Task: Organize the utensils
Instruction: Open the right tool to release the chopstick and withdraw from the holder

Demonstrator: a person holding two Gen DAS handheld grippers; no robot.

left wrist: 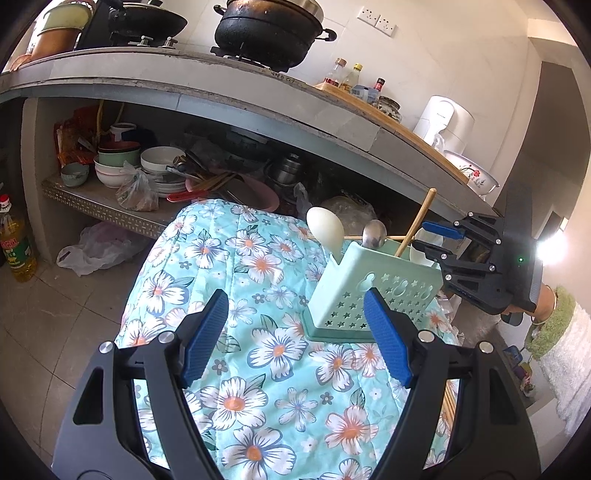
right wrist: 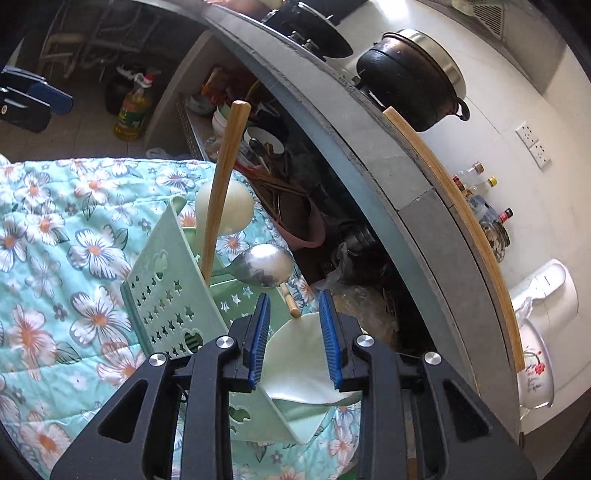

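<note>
A mint-green perforated utensil holder (left wrist: 373, 291) (right wrist: 173, 291) stands on a floral cloth (left wrist: 236, 280). It holds a white plastic spoon (left wrist: 327, 229) (right wrist: 229, 210), a metal spoon (left wrist: 373, 233) (right wrist: 262, 264) and wooden sticks (left wrist: 417, 221) (right wrist: 223, 184). My left gripper (left wrist: 295, 336) is open and empty in front of the holder. My right gripper (right wrist: 295, 339) (left wrist: 430, 236) hovers over the holder's right end, its pads on either side of a white spoon bowl (right wrist: 299, 362); I cannot see whether they press on it.
A concrete counter (left wrist: 229, 88) with black pots (left wrist: 269, 33) and bottles (left wrist: 351, 77) runs behind. A shelf under it holds bowls (left wrist: 159, 166) and plates. An oil bottle (left wrist: 16, 243) and a plastic bag (left wrist: 96, 247) sit on the floor at left.
</note>
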